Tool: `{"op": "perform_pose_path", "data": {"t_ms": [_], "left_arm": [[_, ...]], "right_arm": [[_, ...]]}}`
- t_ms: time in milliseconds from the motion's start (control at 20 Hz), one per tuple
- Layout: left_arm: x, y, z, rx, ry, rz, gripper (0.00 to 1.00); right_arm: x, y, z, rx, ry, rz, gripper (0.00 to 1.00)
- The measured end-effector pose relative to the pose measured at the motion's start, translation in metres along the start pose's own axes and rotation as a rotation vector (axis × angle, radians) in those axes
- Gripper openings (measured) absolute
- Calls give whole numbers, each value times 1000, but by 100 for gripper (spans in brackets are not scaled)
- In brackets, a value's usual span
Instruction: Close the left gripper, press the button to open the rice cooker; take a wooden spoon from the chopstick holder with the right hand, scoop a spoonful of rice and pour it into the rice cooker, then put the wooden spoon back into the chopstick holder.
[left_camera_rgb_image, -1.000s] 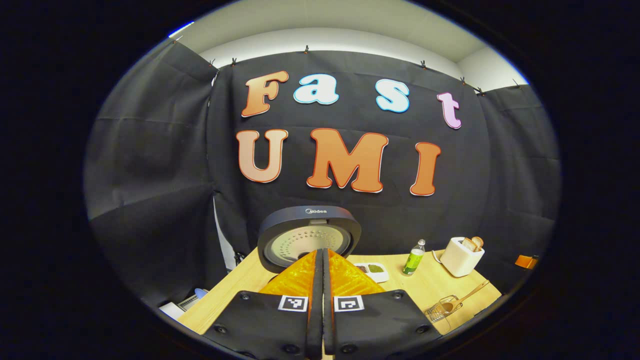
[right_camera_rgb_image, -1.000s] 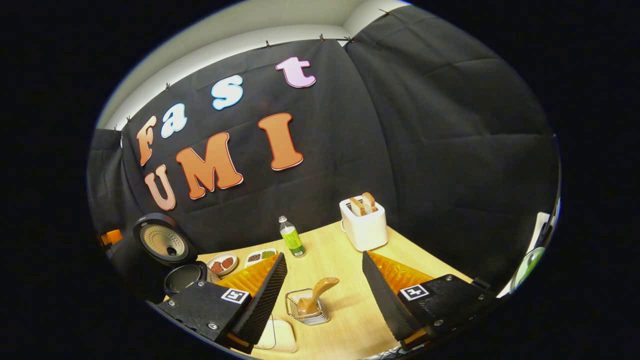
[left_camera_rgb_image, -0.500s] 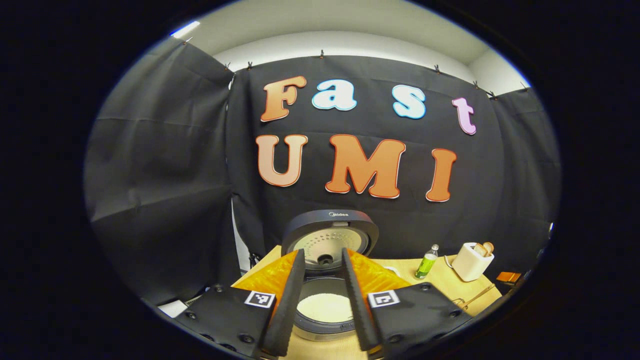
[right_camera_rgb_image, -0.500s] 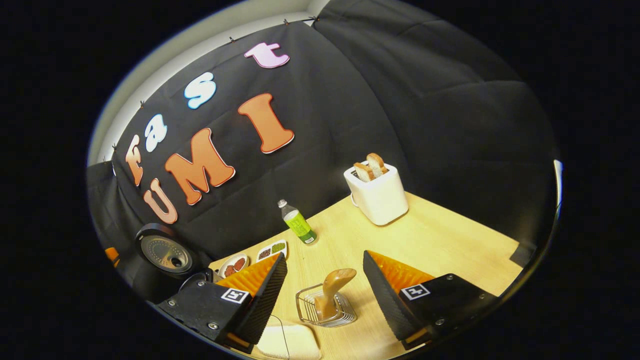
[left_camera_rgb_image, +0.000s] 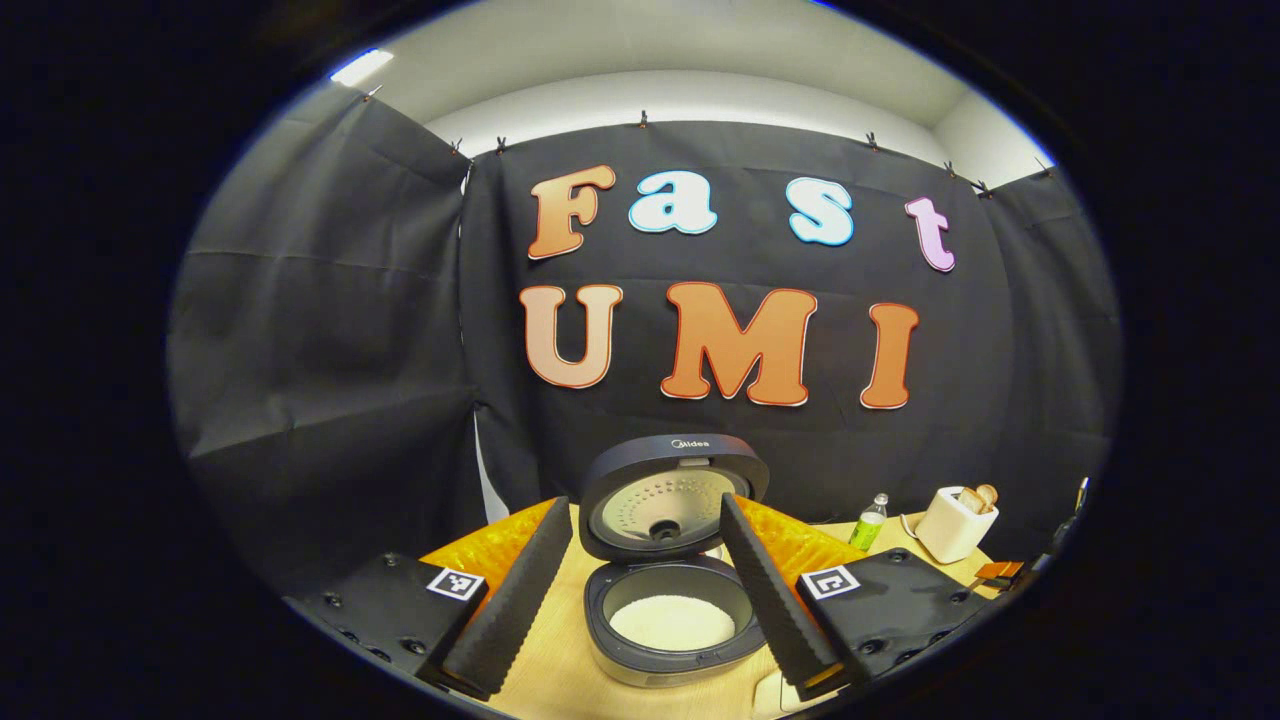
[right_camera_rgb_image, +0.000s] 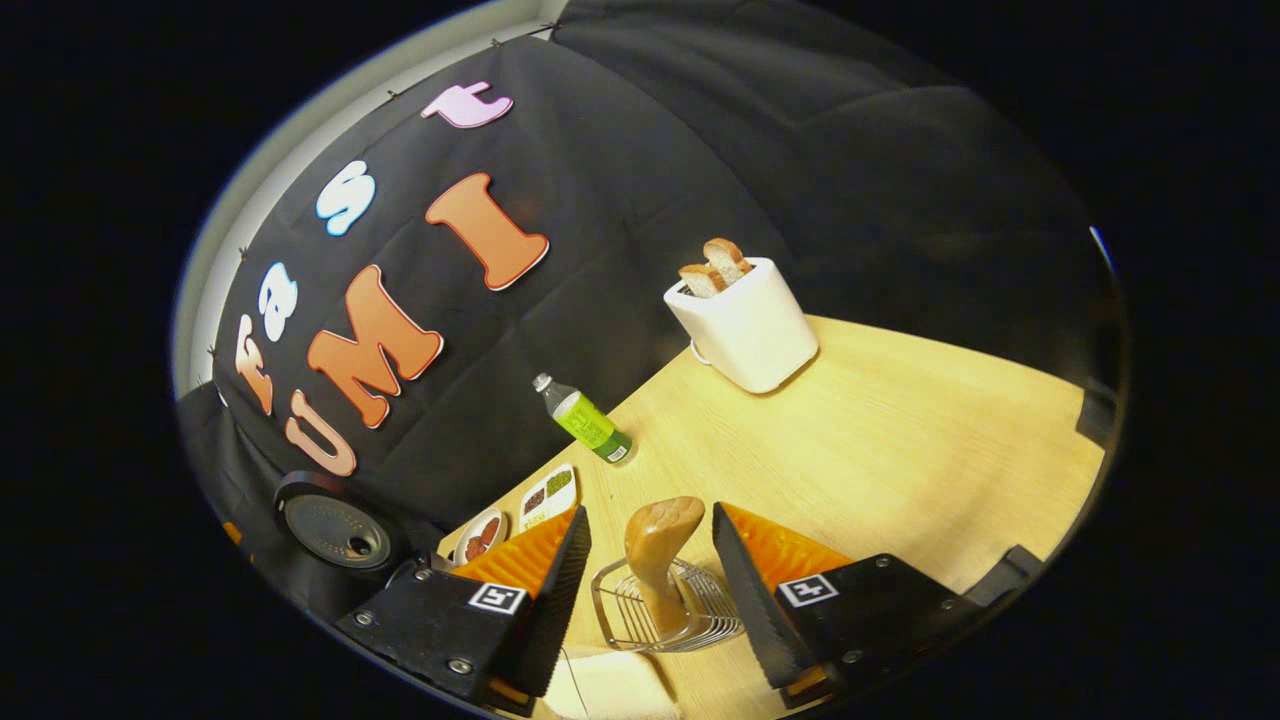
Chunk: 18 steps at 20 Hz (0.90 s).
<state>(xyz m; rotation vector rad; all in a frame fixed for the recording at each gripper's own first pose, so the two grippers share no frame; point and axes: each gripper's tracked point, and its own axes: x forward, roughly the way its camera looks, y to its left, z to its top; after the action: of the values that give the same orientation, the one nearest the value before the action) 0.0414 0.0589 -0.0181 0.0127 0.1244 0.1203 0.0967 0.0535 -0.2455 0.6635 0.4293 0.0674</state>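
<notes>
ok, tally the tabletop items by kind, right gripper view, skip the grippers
Appliances: 2, rice cooker, toaster
Bottles: 1, green bottle
Dishes: 2, round dish, divided dish
Holders: 1, wire chopstick holder
Utensils: 1, wooden spoon
Bread: 2, toast slices
Total: 9

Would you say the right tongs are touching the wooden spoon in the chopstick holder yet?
Apart. The right gripper view shows the right tongs open, the wooden spoon standing in the chopstick holder between the fingers, table showing on each side.
</notes>
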Motion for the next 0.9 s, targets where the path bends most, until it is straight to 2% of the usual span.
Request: {"op": "perform_pose_path", "data": {"t_ms": [50,100,200,300,350,650,900], "left_arm": [[0,2,0,4,0,3,100],[0,4,-1,5,1,4,100],[1,9,-3,3,10,5,99],[-1,15,-6,6,16,12,98],[-1,17,-7,4,19,14,98],[-14,29,-9,-22,24,21,100],[-23,31,3,10,-4,13,98]], "right_arm": [[1,0,2,11,-4,6,69],[2,0,2,18,-7,7,66],[3,0,2,24,-3,2,52],[5,5,4,56,-6,17,33],[-1,10,4,63,-3,30,29],[-6,35,11,-68,-28,52,14],[-27,66,42,-156,-91,49,13]]}}
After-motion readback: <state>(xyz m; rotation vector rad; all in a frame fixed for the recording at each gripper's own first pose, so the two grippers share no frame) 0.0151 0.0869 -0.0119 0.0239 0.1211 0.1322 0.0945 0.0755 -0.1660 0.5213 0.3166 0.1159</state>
